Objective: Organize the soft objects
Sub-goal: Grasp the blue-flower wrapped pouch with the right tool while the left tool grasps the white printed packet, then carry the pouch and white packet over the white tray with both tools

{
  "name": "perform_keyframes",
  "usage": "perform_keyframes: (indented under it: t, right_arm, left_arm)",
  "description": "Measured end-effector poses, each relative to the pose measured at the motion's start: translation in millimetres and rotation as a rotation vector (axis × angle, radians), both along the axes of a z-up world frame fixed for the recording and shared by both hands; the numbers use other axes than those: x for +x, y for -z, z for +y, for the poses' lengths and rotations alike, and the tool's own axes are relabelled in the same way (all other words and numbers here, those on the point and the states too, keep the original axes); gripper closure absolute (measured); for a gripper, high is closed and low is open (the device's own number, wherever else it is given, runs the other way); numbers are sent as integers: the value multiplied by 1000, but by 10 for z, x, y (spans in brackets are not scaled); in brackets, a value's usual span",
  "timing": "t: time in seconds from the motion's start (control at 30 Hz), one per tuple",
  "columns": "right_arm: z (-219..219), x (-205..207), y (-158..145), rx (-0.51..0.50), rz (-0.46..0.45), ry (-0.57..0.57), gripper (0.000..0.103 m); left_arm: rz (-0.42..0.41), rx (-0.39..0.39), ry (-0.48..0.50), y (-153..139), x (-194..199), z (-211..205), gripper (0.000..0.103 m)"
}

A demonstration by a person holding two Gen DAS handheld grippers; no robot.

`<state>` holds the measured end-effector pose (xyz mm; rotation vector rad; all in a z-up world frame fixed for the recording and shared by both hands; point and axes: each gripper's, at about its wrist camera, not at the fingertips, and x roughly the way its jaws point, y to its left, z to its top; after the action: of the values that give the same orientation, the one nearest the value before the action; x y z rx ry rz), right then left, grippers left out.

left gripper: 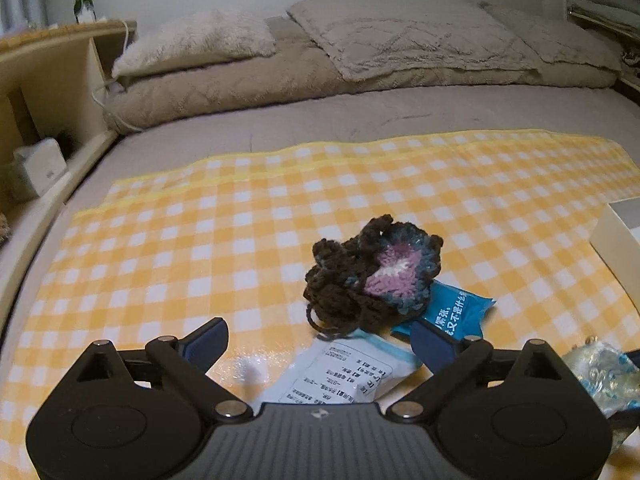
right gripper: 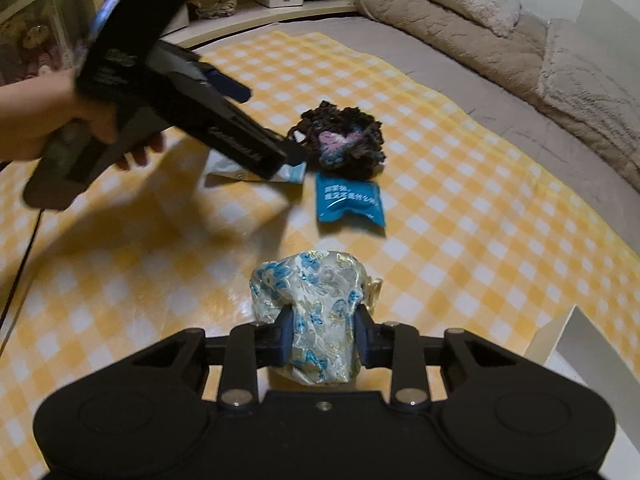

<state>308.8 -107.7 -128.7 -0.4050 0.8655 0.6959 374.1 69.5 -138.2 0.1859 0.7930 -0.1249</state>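
A dark crocheted piece (left gripper: 372, 274) with a purple centre lies on the yellow checked cloth (left gripper: 200, 240); it also shows in the right wrist view (right gripper: 342, 144). A blue packet (left gripper: 456, 314) (right gripper: 350, 202) lies beside it, and a white printed packet (left gripper: 344, 372) (right gripper: 228, 168) in front. My left gripper (left gripper: 320, 344) is open, low over the white packet, just short of the crocheted piece. My right gripper (right gripper: 322, 336) is shut on a cream and blue embroidered pouch (right gripper: 316, 312), also seen at the left wrist view's right edge (left gripper: 600, 372).
A white box (left gripper: 620, 240) (right gripper: 560, 340) stands at the cloth's right edge. Pillows and a folded blanket (left gripper: 360, 52) lie at the bed's head. A wooden shelf with a tissue box (left gripper: 38, 168) runs along the left side.
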Motion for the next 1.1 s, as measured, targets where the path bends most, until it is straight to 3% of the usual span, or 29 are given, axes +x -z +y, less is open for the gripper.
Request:
perform_keyframes:
  t: [0.13,0.3,0.43,0.53,0.6,0.67,0.9,1.1]
  right_arm:
    - [-8,-27,46,-7,8,-10,72]
    - [-19,-12,42,-1,12,-9,72]
    - [-17,-9,38,-2,11,-9,72]
    - [-20,-5,37,0,14,-7,72]
    - [-22,-2,40,0,14,-8,71]
    - [-21,-4,41,0,14,-7,71]
    - [-19,-13,37,-1,10,-3,72]
    - [-32,-69,-46,-12,-22,30,72]
  left_arm:
    - [144,-98,33,117,42,57,6]
    - [214,-43,142,168,-72,-71,12]
    - [210,-114,130,136,-68,-8,22]
    - [200,-52,90,177,-40,-37,33]
    - [185,-13,72,147,-29,-29,46]
    - [179,-23,49,136,-4,-27,51]
    - [161,-54,12,84,-4,-89,66]
    - [182,-58,-39,-6,-180,-131,68]
